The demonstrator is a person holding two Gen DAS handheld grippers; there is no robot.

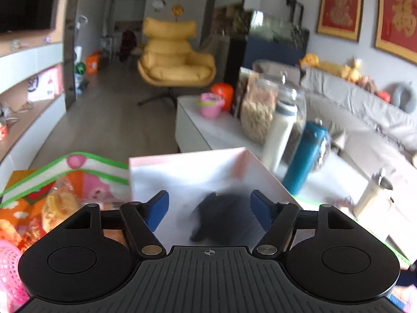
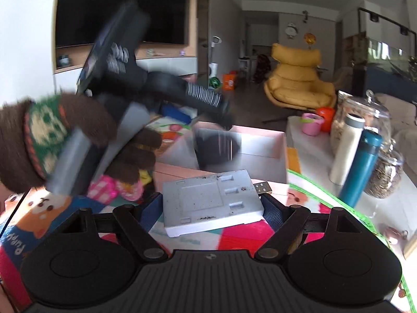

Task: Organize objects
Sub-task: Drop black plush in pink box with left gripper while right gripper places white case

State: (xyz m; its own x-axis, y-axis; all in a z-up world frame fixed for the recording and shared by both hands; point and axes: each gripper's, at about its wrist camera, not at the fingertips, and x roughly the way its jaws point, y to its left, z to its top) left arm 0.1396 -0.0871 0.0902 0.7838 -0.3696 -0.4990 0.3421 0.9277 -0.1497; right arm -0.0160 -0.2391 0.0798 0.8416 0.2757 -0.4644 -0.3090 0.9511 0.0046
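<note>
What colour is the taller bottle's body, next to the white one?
Teal bottle, clearest in the right wrist view.

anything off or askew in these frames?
Yes: the grey device between the right hand-held gripper fingers lies skewed, underside up and grimy, USB plug sticking out. A blurred dark object sits in the box.

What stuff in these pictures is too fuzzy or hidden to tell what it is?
- Left wrist view: the dark object in the pink box is motion-blurred; what it is cannot be told.
- Right wrist view: the left gripper is smeared by motion; its fingertips cannot be made out.
- Right wrist view: the grey device hides the right gripper fingers' inner faces, so contact is unclear.
</note>
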